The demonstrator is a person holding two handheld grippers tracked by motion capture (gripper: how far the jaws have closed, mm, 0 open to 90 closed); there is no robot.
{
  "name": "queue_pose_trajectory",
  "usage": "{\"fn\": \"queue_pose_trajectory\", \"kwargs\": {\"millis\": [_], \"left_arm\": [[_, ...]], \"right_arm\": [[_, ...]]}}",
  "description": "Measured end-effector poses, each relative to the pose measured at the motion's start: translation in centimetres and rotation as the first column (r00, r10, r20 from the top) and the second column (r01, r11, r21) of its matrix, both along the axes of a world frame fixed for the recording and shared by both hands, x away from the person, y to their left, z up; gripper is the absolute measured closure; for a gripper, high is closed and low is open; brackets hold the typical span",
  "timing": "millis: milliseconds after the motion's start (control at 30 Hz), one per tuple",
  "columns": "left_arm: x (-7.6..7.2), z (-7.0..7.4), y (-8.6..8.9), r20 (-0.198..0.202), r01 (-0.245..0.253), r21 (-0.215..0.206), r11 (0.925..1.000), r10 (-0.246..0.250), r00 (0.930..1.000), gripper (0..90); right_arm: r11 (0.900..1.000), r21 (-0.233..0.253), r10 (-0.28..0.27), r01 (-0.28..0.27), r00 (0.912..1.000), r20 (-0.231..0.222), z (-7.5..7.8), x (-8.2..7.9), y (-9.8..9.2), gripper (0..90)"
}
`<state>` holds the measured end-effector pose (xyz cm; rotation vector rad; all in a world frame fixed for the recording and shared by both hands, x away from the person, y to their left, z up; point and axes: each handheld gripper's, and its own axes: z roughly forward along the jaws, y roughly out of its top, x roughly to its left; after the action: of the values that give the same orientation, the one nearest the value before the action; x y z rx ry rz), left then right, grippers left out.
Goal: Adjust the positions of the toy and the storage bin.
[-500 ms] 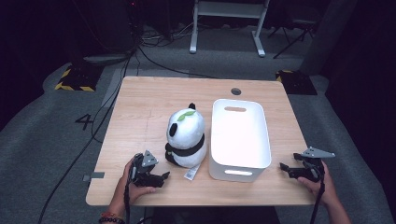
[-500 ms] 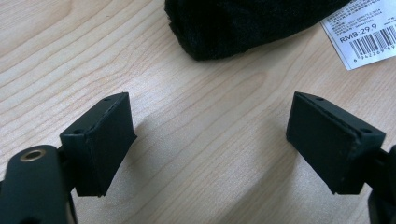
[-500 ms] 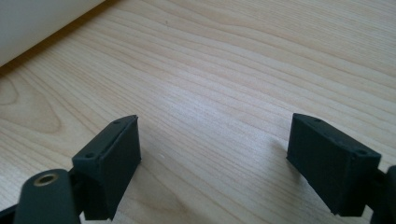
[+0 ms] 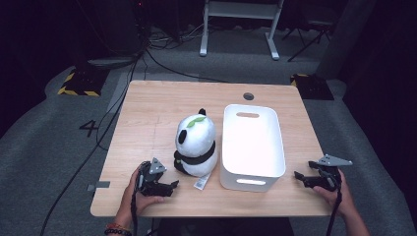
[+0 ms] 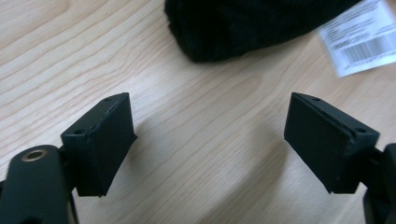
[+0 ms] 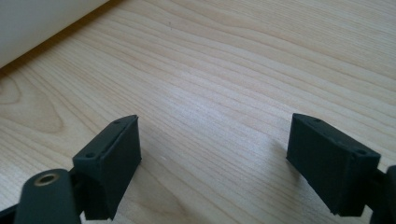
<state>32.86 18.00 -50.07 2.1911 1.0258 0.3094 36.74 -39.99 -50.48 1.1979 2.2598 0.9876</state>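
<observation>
A black-and-white panda plush (image 4: 195,142) with a green leaf on its head sits upright near the middle of the wooden table (image 4: 147,113). Its black foot (image 5: 243,23) and a white barcode tag (image 5: 362,39) appear in the left gripper view. A white plastic bin (image 4: 252,146) stands just right of the plush, and its wall (image 6: 42,23) fills a corner of the right gripper view. My left gripper (image 4: 169,187) rests on the table at the front left, open, a little short of the plush. My right gripper (image 4: 301,177) rests at the front right, open, beside the bin.
A round cable hole (image 4: 248,96) sits at the table's far edge. Cables and a white stand's legs (image 4: 238,29) lie on the grey floor beyond. Bare wood stretches across the table's left and back.
</observation>
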Motion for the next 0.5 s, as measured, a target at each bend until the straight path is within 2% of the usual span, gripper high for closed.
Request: {"fn": "queue_pose_trajectory", "kwargs": {"millis": [100, 133, 167, 233, 500], "left_arm": [[0.0, 0.4, -0.2, 0.001, 0.017, -0.004, 0.9998, -0.017, 0.9999, 15.9], [0.0, 0.6, -0.3, 0.013, 0.020, 0.003, 0.9998, -0.020, 0.9997, 16.0], [-0.1, 0.8, -0.5, -0.001, 0.020, -0.016, 0.9997, -0.020, 0.9998, 16.0], [-0.2, 1.2, -0.7, 0.001, 0.034, -0.040, 0.9986, -0.034, 0.9994, 15.9], [-0.9, 3.0, -1.7, 0.032, 0.042, -0.028, 0.9988, -0.041, 0.9987, 15.8]], "right_arm": [[1.000, 0.004, 0.001, -0.001, 1.0000, -0.002, 0.0, 0.0, 0.0, 17.6], [1.000, 0.006, -0.001, 0.001, 1.0000, -0.003, 0.0, 0.0, 0.0, 17.7], [1.000, 0.012, -0.003, 0.003, 1.0000, -0.004, 0.0, 0.0, 0.1, 17.8], [1.000, 0.009, 0.001, -0.001, 1.0000, -0.004, 0.0, 0.0, 0.0, 17.8], [1.000, 0.005, 0.018, -0.018, 0.9998, -0.003, 0.0, -0.1, 0.0, 18.0]]}}
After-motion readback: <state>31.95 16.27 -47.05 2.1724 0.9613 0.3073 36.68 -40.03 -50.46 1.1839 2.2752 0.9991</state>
